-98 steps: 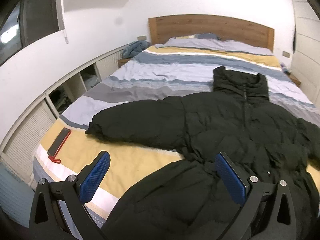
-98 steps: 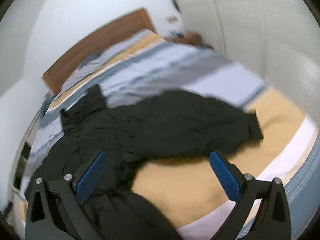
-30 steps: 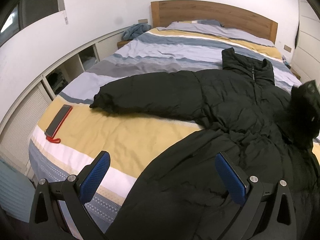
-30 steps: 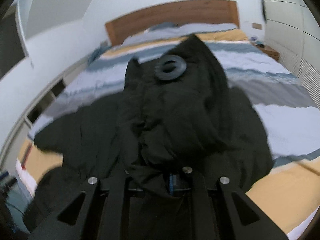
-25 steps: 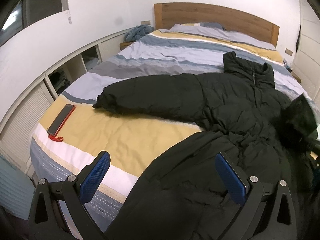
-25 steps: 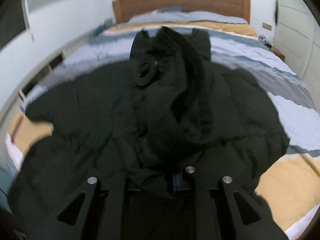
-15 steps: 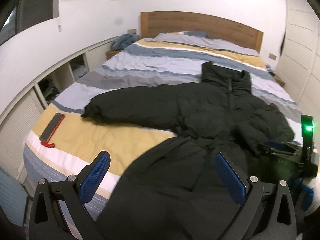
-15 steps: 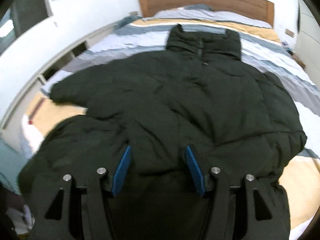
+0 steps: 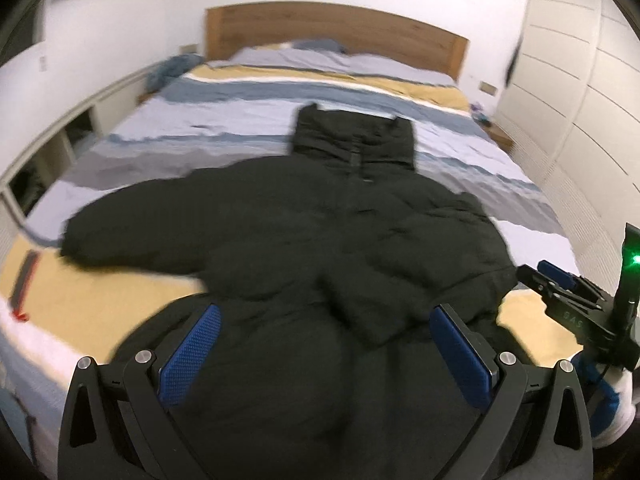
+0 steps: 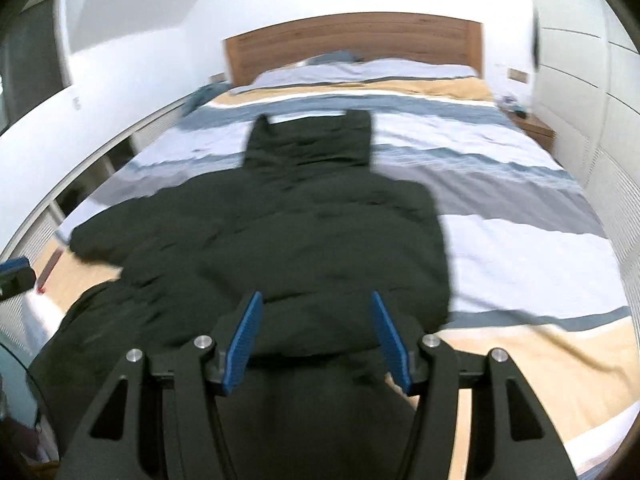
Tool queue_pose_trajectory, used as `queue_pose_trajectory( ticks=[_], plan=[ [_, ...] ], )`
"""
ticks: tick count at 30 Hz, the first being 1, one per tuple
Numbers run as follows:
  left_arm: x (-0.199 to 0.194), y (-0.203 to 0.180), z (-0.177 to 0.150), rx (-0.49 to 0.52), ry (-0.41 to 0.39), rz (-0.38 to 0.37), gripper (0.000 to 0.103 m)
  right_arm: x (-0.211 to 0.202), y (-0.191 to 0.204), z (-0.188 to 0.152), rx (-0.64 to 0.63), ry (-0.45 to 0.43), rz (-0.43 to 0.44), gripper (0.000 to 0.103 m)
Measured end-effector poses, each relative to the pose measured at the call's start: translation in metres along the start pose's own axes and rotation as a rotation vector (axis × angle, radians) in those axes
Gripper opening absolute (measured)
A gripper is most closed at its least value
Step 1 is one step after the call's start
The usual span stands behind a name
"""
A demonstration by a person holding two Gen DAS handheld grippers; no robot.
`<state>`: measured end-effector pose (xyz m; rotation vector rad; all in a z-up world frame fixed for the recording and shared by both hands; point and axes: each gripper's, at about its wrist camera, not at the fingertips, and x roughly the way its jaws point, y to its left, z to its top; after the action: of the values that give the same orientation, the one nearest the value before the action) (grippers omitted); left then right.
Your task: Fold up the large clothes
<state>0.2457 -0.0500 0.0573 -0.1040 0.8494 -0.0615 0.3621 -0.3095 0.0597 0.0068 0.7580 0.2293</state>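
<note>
A large black puffer jacket lies front-up on the striped bed, collar toward the headboard. Its right sleeve is folded in across the chest; its left sleeve stretches out to the left. My left gripper is open and empty above the jacket's lower part. My right gripper is open and empty just over the folded sleeve and the hem. The right gripper also shows at the right edge of the left wrist view. The jacket fills the middle of the right wrist view.
The bed has a wooden headboard. A red phone lies near the bed's left edge. Low shelving runs along the left wall. Wardrobe doors and a bedside table stand at the right.
My right gripper carried the right sleeve across the jacket, let go of it and opened wider as it drew back. My left gripper stayed open and shifted right over the jacket.
</note>
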Motion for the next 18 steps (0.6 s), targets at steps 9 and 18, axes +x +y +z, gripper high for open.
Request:
queue_pose_trajectory(
  ticks=[9, 18],
  plan=[
    [0.125, -0.094, 0.041, 0.067, 0.024, -0.016, 0.102, 0.053, -0.059, 0.026, 0.087, -0.011, -0.033, 0.055],
    [0.197, -0.049, 0.001, 0.084, 0.173, 0.085, 0.103, 0.115, -0.061, -0.009, 0.074, 0.101, 0.004, 0.055]
  ],
)
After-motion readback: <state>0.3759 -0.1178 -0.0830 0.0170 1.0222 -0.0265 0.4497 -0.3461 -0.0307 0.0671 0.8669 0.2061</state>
